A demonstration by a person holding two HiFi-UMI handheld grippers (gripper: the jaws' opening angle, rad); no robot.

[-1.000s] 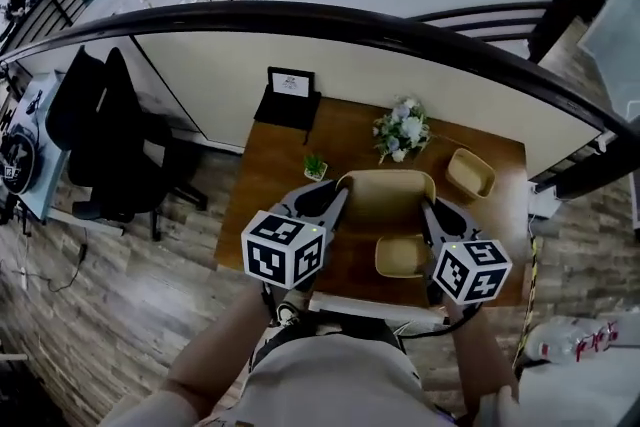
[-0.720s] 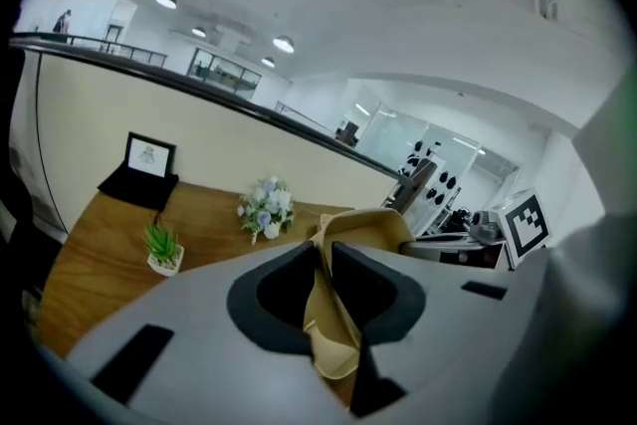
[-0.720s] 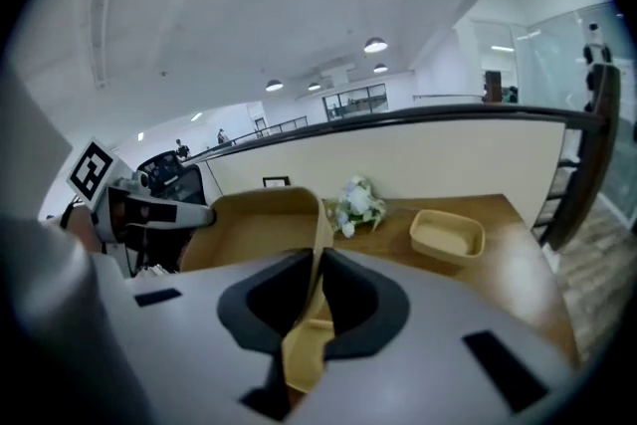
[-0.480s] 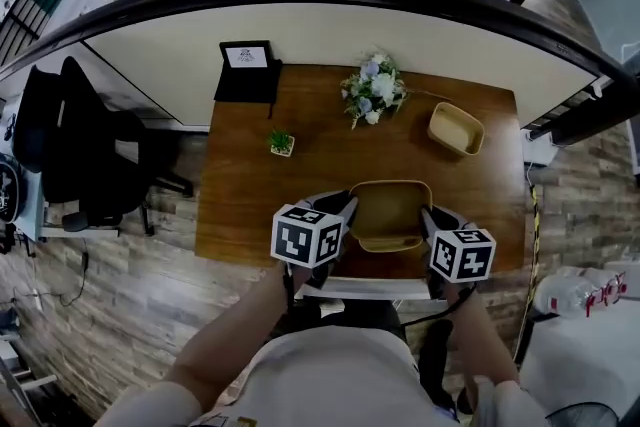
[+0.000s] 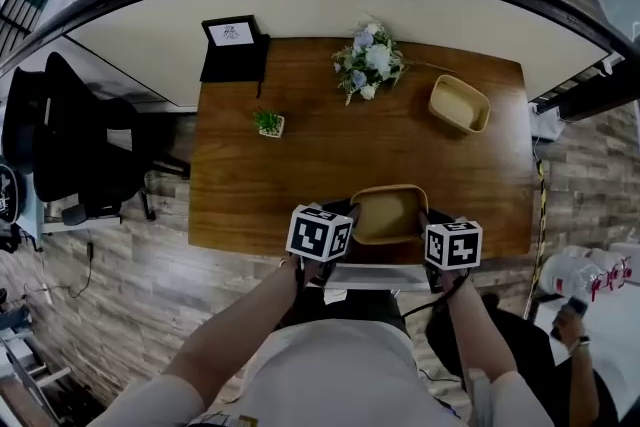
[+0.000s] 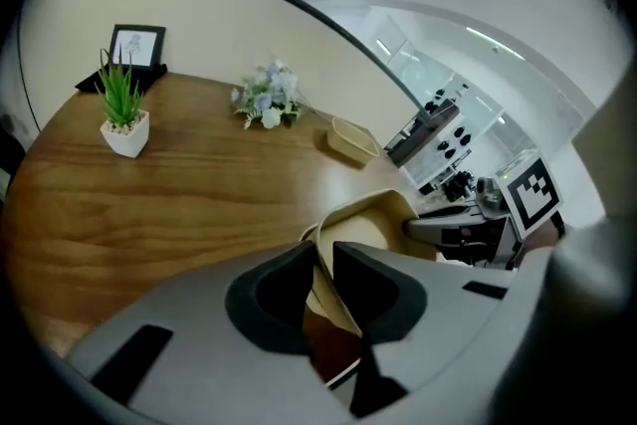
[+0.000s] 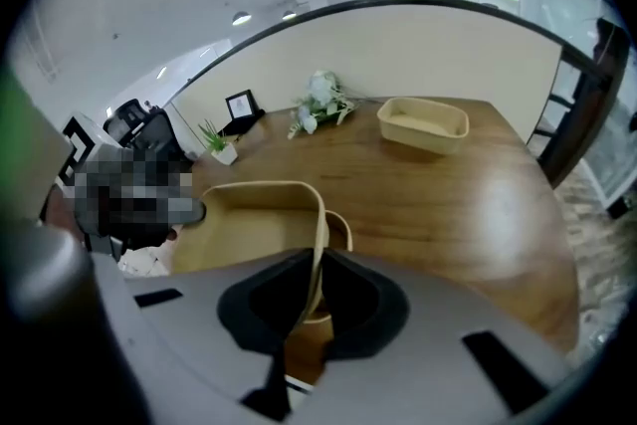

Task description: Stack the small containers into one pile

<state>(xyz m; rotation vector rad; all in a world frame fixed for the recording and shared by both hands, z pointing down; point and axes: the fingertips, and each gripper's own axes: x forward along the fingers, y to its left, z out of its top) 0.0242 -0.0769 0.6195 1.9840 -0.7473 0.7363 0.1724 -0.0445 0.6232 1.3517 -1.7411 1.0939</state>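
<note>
framed picture (image 5: 228, 34) print too small, lower container (image 7: 341, 232) mostly hidden

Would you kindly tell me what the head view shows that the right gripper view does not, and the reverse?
Only the head view: the marker cube on the right gripper, the whole outline of the table, and what look like bottles beside it. Only the right gripper view: its jaws shut on the wall of the large container, with a second, smaller rim just outside it. Both: that container, the small container, flowers, potted plant and picture frame.
</note>
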